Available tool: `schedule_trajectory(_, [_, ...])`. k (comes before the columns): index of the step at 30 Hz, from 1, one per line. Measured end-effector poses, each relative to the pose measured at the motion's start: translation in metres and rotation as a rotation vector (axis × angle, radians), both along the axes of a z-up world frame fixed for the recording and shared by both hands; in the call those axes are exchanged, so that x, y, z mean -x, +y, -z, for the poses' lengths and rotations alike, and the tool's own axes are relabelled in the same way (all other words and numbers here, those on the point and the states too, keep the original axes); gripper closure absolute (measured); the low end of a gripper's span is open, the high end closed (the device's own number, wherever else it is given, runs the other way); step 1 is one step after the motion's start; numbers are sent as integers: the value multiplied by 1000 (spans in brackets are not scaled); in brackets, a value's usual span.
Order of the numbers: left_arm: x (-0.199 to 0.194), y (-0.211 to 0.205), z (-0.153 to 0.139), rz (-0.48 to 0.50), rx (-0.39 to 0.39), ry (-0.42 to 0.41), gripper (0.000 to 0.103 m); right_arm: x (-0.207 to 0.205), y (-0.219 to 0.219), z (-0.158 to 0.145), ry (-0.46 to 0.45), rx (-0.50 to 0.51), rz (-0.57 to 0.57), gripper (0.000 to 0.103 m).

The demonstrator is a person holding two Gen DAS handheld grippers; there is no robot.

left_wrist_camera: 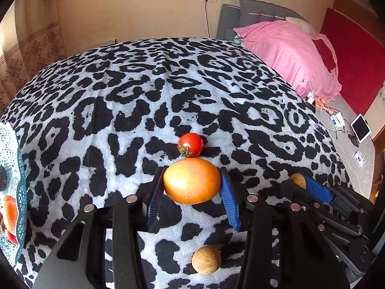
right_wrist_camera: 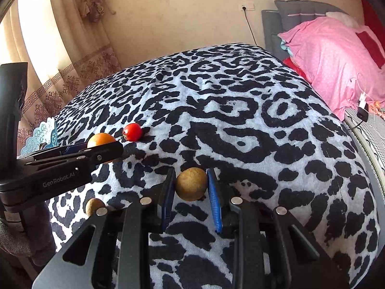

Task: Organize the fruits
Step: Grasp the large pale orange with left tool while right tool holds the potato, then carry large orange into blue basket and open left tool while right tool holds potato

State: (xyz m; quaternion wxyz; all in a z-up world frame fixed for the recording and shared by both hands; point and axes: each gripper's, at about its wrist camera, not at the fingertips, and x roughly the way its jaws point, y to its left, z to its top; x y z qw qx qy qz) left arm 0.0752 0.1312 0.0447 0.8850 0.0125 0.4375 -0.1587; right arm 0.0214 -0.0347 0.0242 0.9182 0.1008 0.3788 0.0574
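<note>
A black-and-white leopard-print cloth [left_wrist_camera: 144, 91] covers the worktop and fills most of both views. Behind it to the right lies a pink pillow [left_wrist_camera: 288, 55] on a bed, with a grey headboard [left_wrist_camera: 255, 12] against the beige wall; patterned curtains [right_wrist_camera: 48, 48] hang at the left. A teal lattice basket [left_wrist_camera: 20, 192] sits at the far left edge of the cloth in the left wrist view, with orange and red fruit showing inside it.

The left gripper [left_wrist_camera: 192, 183] is clamped on an orange fruit [left_wrist_camera: 192, 180], its 2 blue-padded fingers [left_wrist_camera: 229, 200] pressing against either side of it. From the right wrist view the same gripper reaches in from the left with that fruit at its tip. The right gripper [right_wrist_camera: 191, 185] is closed around a brown round fruit [right_wrist_camera: 191, 184], the blue pads touching its left and right sides.

A red tomato [left_wrist_camera: 190, 144] with a green stem rests on the cloth just beyond the orange fruit, almost touching it. A smaller tan round fruit [left_wrist_camera: 206, 260] lies loose on the cloth near the base of the left gripper, between the 2 grippers. On the bed at the right edge are a white tablet [left_wrist_camera: 361, 127] and a tangle of charging cables [left_wrist_camera: 315, 96]
</note>
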Motion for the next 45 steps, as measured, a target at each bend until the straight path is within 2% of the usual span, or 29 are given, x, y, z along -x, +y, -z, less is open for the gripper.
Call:
schedule_trajectory(10, [23,15,-14,-38,-44,-63,56,0,2,1,2,10,1,76])
schedule_trajectory(38, [77,90,-30,-162,3,-118,56,12,12,-3,-6,7,-35,76])
schedule_trajectory(45, [84,117,-34,-218,2,-148,56,16,15,-4,5,-13,-39,76])
